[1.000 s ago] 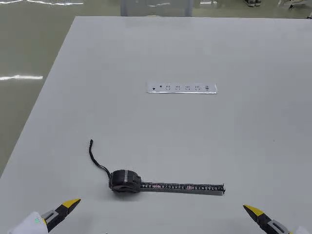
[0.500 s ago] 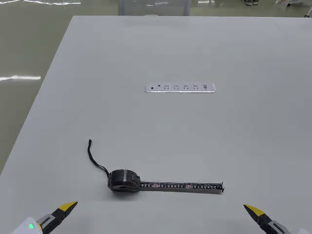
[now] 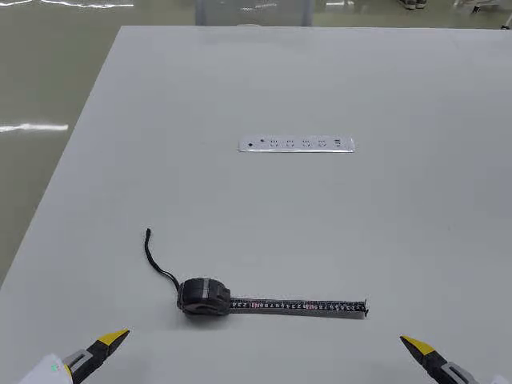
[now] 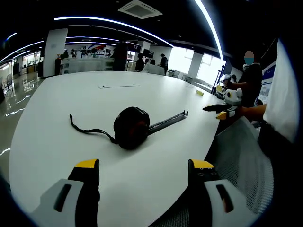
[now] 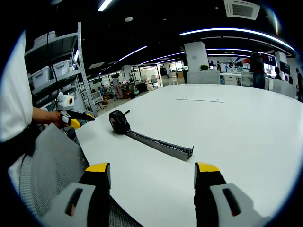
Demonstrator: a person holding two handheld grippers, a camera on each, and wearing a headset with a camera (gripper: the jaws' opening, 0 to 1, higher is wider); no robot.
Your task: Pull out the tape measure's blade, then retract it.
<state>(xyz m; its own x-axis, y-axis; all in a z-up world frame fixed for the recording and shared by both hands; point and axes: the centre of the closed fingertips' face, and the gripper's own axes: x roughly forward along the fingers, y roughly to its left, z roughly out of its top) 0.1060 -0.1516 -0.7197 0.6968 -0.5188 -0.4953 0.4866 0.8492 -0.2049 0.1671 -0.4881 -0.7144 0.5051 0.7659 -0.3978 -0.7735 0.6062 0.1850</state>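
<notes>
On table (image 3: 384, 224): tape measure (image 3: 204, 296), blade (image 3: 300, 306) out.

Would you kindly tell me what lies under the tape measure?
The white table: the tape measure rests on it, its blade pulled out flat along the surface. The patch directly beneath its case is covered and cannot be checked.

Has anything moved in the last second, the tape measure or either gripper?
Nothing visibly changed. The black round tape measure lies untouched on the white table with its blade pulled out, and the yellow-tipped left gripper and right gripper hover open at the near edge, apart from it.
</notes>
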